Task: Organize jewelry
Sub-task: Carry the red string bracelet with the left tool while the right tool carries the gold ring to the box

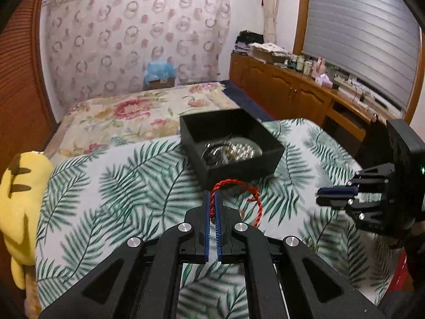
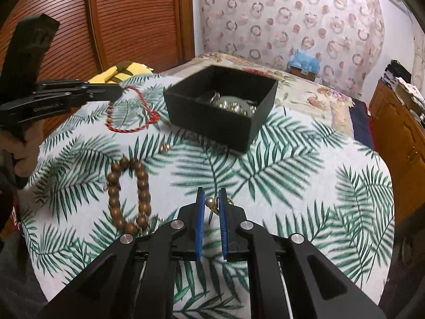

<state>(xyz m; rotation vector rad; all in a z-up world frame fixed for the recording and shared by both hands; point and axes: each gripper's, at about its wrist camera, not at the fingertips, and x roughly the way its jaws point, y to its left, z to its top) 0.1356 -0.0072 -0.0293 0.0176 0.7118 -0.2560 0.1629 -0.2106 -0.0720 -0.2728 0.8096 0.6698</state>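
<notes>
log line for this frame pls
left gripper: jaws shut on red cord bracelet | right gripper: jaws around pearl piece | black box: holds jewelry | wooden bead bracelet: on cloth

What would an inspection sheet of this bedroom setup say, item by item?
Surface: white cloth with green palm-leaf print.
Job's things: open black square box holding silvery jewellery; red twisted cord bracelet; brown wooden bead bracelet; small gold bead; small pearl-tipped gold piece.
Clutter: yellow plush toy with brown stripes.
Grippers: left gripper shut on the red cord; right gripper nearly closed around the pearl piece, grip unclear.
Cables: some along the wooden sideboard.
Surroundings: floral bedspread, patterned curtain, window blind.
</notes>
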